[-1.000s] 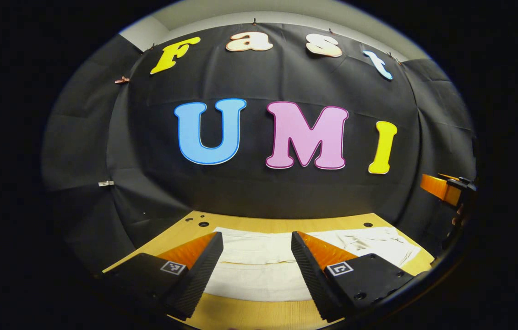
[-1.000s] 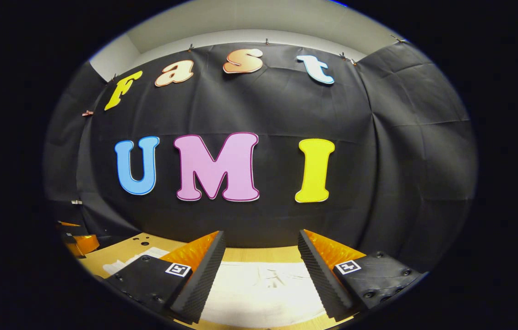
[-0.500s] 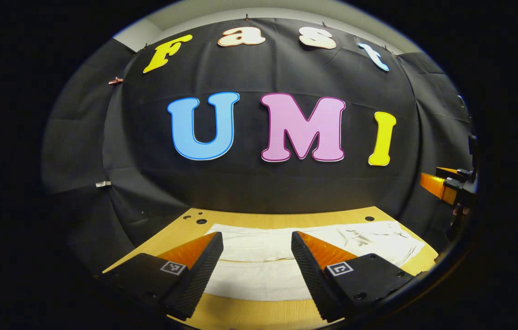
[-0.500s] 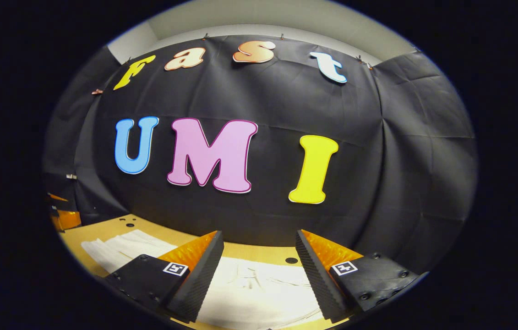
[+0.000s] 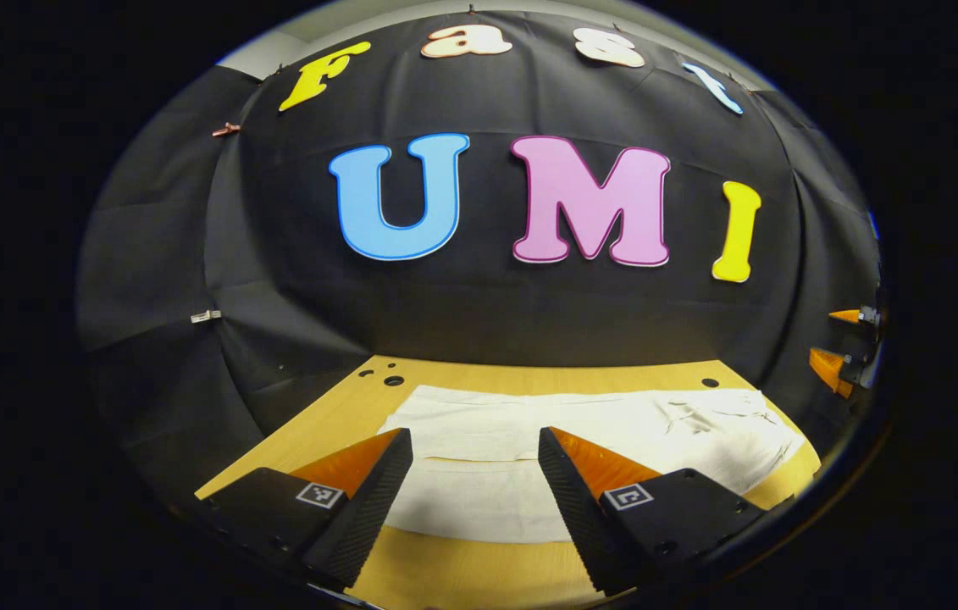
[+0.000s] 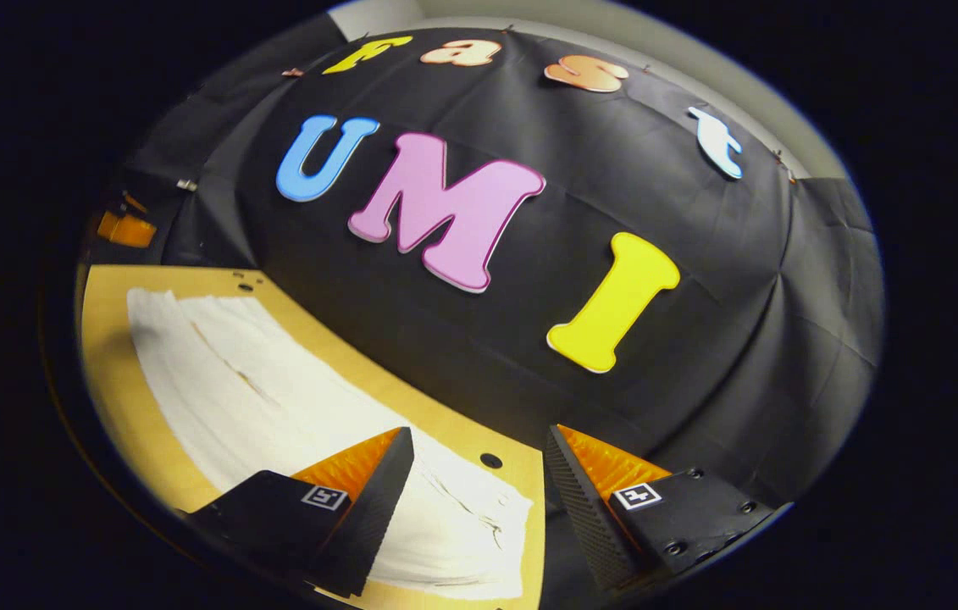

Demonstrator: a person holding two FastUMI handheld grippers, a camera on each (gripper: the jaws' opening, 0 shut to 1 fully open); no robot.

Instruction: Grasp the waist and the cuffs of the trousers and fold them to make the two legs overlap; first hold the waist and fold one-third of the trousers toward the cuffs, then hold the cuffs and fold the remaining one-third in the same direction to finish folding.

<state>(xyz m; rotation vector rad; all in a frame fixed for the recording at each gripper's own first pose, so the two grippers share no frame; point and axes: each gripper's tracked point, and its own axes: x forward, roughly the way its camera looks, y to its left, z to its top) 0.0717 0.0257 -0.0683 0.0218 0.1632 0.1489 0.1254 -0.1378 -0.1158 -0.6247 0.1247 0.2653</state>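
Black cloth backs the booth, and below it my wooden table (image 5: 462,576) carries the white trousers (image 5: 529,457), spread flat and lengthwise, both legs side by side and not yet overlapped. From the left gripper view, my left gripper (image 5: 475,487) hangs above the near edge of the leg end with its jaws spread wide and nothing between them. In the right gripper view, tilted hard, my right gripper (image 6: 479,500) is likewise released and empty, sitting over the rumpled waist end close to the table's far corner. I judge the step in hand to be the first one: taking waist and cuffs to lay one leg over the other. To do it well I would bring each gripper low onto the near edge, pinch a single layer of hem and waistband at the same moment, then carry both across together so the fabric stays taut and the seams meet. Little stands in the way: small holes (image 5: 394,381) dot the tabletop at the back, and the waist lies near the table edge, so a careless pull could drag it off.
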